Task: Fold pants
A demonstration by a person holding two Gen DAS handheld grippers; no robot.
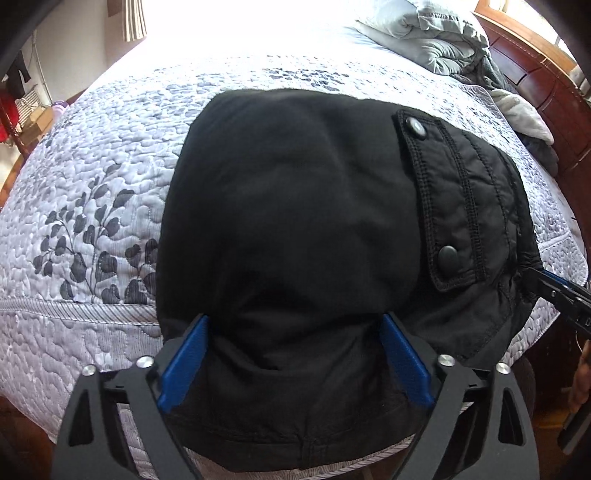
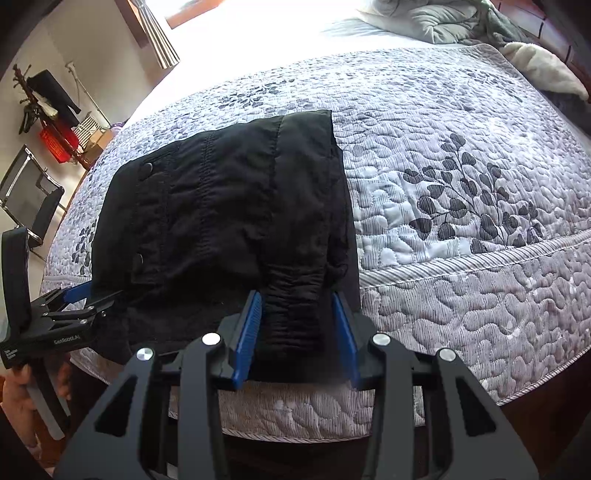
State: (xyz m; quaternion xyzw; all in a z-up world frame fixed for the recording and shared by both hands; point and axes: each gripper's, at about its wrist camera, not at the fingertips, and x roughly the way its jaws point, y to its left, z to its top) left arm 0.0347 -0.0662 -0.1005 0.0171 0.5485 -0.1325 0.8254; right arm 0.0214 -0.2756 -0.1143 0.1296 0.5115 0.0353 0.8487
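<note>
Black pants (image 1: 295, 206) lie folded in a thick stack at the near edge of the quilted bed (image 1: 92, 206); a flap pocket with two snaps (image 1: 448, 256) faces up on the right side. My left gripper (image 1: 295, 325) is open, its blue pads either side of the stack's near edge. In the right wrist view the pants (image 2: 229, 206) lie left of centre. My right gripper (image 2: 297, 299) is open around the bunched elastic waistband (image 2: 291, 317). The left gripper (image 2: 79, 295) also shows there at the stack's left corner, and the right gripper (image 1: 554, 291) shows at the pants' right edge.
The bed carries a grey-and-white leaf-pattern quilt (image 2: 461, 206). A bundled grey duvet (image 1: 428, 33) and loose clothes lie at the far end by the wooden headboard (image 1: 535, 74). A chair (image 2: 29, 199) and a coat rack (image 2: 48, 99) stand on the floor at left.
</note>
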